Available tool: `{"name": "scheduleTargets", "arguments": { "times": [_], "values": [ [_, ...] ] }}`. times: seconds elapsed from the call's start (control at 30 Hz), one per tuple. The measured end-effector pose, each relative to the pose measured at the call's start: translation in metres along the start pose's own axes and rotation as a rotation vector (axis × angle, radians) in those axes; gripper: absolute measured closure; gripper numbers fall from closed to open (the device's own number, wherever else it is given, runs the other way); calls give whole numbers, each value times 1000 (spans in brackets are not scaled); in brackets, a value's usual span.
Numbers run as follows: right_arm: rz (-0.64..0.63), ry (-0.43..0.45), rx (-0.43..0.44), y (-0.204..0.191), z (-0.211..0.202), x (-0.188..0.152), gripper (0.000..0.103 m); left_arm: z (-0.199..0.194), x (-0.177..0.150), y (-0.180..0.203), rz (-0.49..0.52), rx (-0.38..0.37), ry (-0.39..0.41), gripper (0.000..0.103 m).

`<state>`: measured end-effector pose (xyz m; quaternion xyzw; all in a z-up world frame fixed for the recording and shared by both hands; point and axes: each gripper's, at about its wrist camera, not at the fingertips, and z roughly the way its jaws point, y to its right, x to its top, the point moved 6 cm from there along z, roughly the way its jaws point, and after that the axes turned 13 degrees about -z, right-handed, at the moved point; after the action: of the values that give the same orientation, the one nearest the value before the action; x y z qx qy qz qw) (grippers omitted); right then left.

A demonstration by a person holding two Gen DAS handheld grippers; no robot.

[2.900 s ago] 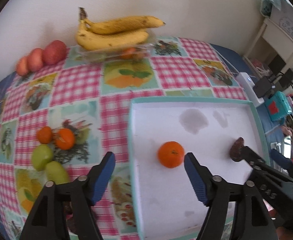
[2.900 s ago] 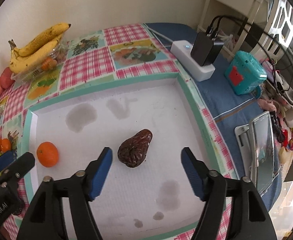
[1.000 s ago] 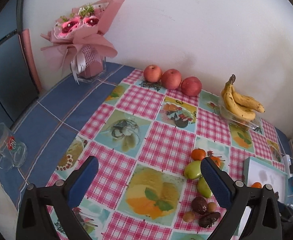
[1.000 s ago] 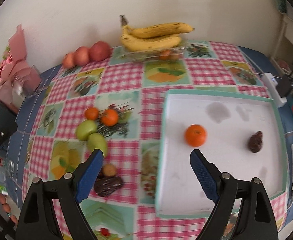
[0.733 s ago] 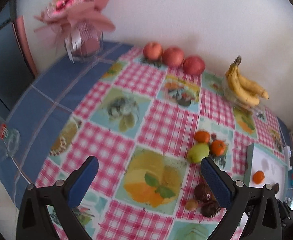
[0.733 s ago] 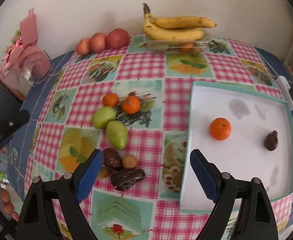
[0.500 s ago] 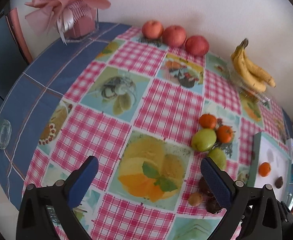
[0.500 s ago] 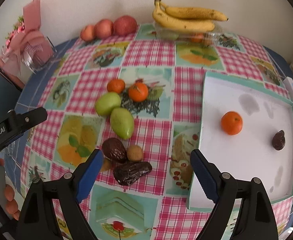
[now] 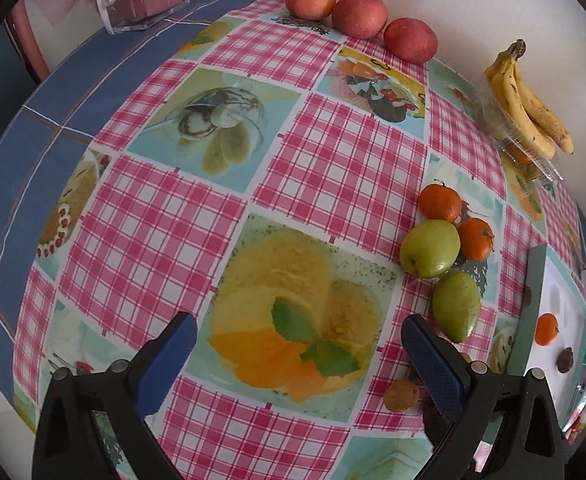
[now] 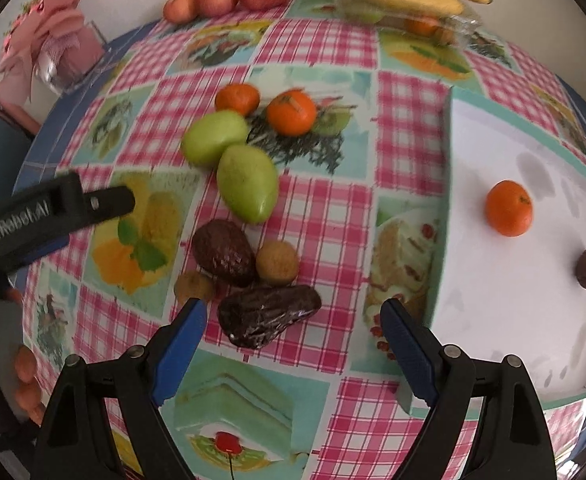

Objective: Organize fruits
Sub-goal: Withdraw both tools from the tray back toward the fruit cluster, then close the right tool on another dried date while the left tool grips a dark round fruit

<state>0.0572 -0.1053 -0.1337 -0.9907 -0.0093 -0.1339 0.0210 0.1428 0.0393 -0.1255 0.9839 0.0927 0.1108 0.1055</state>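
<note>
Right tool [image 10: 293,330], jaws wide & empty, hovered nearest the dark wrinkled fruit [image 10: 268,315]; fruit lay just ahead between the jaws, long axis crosswise. Left tool [image 9: 299,354] also wide, empty.

tablecloth [image 10: 333,220]: smooth, faintly sheened, printed check (looks like wipe-clean plastic). dark fruit [image 10: 267,314] just ahead of the right gripper [image 10: 293,344] fingers: wrinkled, glossy skin. green fruit [image 10: 247,188] farther ahead: smooth, waxy. mandarins [image 10: 291,112]: finely pitted, satin. round brown fruit [image 10: 277,262]: matt, rough. tray [image 10: 533,402] to the fingers' right: matt white floor, stained. finger pads [image 9: 167,362] of the left gripper [image 9: 299,360]: ribbed blue rubber on matt black plastic.
</note>
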Motion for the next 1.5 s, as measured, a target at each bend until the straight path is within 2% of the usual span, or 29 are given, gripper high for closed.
{"name": "scheduleTargets", "arguments": {
  "times": [0.1, 0.53, 0.7, 0.83, 0.93, 1.1, 1.33, 1.5],
  "values": [
    [-27, -22, -10, -3, 8, -3, 14, 0, 1, 4, 4, -8, 0, 0],
    [-90, -14, -17, -20, 31, 3, 15, 1, 1, 13, 32, -16, -6, 0],
    [-116, -4, -31, -27, 31, 4, 30, -2, 0, 17, 45, -16, 5, 0],
    [-121, 4, -17, -27, 29, 3, 33, -5, -1, 20, 51, -19, 10, 0],
    [-137, 9, -12, -24, 25, 4, 42, -5, -2, 23, 58, -21, 10, 0],
    [-121, 14, -9, -14, 20, 2, 42, -4, -7, 32, 64, -52, -10, 0],
    [-92, 7, -16, 6, 21, 0, 42, 1, -22, 55, 133, -78, -45, 1],
    [-73, 3, -15, 19, 19, -3, 42, 6, -33, 70, 174, -106, -78, 11]
  ]
}}
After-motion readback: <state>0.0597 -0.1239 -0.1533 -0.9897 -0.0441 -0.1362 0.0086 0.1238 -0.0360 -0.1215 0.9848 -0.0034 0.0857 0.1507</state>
